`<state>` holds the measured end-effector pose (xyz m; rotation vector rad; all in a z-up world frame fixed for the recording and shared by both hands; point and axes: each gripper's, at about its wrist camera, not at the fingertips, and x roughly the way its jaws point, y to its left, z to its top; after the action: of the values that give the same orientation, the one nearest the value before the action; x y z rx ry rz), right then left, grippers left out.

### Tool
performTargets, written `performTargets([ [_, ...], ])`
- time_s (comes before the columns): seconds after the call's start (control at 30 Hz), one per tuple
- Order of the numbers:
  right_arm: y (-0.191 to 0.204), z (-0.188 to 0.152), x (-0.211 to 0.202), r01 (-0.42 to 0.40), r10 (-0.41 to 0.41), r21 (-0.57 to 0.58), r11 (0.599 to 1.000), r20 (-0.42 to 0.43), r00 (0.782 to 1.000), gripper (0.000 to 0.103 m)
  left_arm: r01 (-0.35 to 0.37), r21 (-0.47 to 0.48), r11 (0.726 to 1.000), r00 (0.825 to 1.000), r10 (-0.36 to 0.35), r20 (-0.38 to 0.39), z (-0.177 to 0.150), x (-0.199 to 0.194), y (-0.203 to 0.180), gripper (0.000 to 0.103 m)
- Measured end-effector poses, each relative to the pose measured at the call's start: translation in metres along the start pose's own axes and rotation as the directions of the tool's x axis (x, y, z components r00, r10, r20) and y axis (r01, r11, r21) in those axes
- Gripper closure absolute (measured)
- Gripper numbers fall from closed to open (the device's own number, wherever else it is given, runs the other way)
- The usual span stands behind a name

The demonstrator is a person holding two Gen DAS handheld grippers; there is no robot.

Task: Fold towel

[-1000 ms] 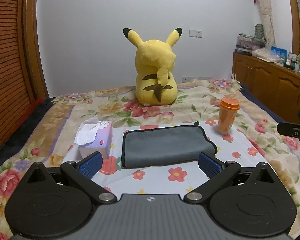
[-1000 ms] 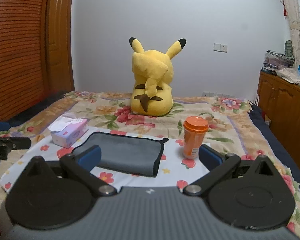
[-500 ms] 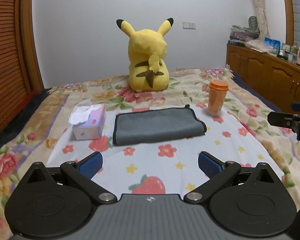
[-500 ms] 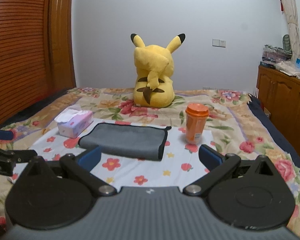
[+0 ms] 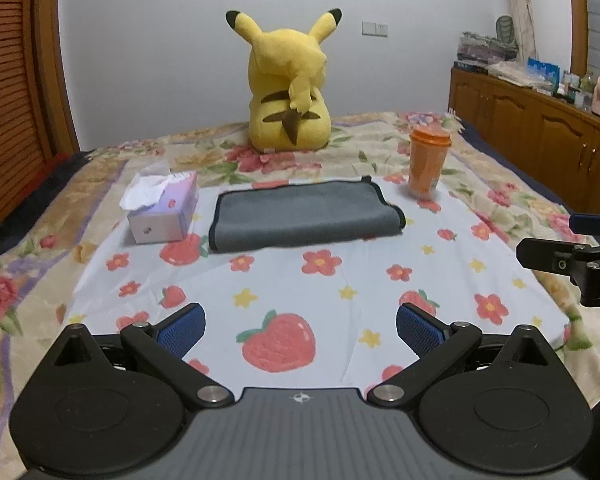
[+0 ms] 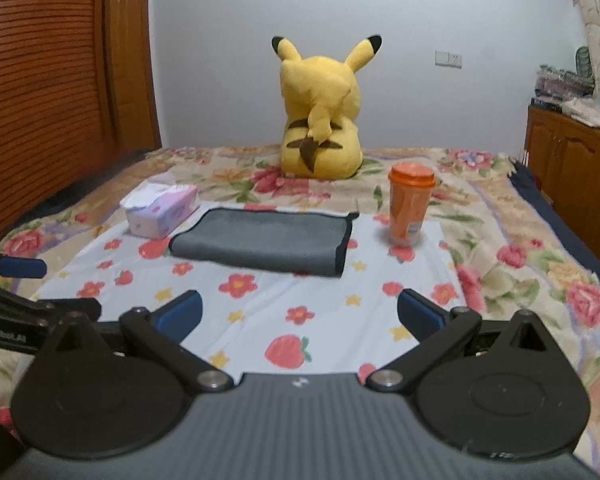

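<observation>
A grey towel point(image 5: 304, 216) with a dark border lies folded flat on a white cloth with a strawberry and flower print point(image 5: 340, 280), spread on the bed. It also shows in the right wrist view point(image 6: 264, 240). My left gripper point(image 5: 300, 330) is open and empty, held above the near part of the cloth, well short of the towel. My right gripper point(image 6: 298, 312) is open and empty, also back from the towel. The right gripper's fingers show at the right edge of the left wrist view point(image 5: 556, 258).
A tissue box point(image 5: 162, 216) sits just left of the towel. An orange lidded cup point(image 5: 426, 166) stands to its right. A yellow plush toy point(image 5: 290, 92) sits behind on the floral bedspread. A wooden cabinet point(image 5: 540, 132) lines the right wall, a wooden door point(image 6: 40, 80) the left.
Both grippers have pulled back from the towel toward the near edge of the cloth. The towel looks smaller and farther. Both stay open and empty.
</observation>
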<state>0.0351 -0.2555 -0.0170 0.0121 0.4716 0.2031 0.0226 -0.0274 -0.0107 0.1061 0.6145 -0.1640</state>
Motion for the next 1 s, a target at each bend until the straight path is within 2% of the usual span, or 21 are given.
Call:
performTargets([
  [0.47,0.001,-0.014,0.011,0.01,-0.009,0.011,1.0,-0.035,0.999,0.0,-0.012,0.008,1.0,0.999,0.012,-0.034,-0.02,0.015,0.004,0.0],
  [1.0,-0.005,-0.015,0.006,0.047,-0.047,0.039,0.998,0.004,0.999,0.0,-0.046,-0.021,0.999,0.995,0.048,0.092,-0.015,-0.003,0.009,0.0],
])
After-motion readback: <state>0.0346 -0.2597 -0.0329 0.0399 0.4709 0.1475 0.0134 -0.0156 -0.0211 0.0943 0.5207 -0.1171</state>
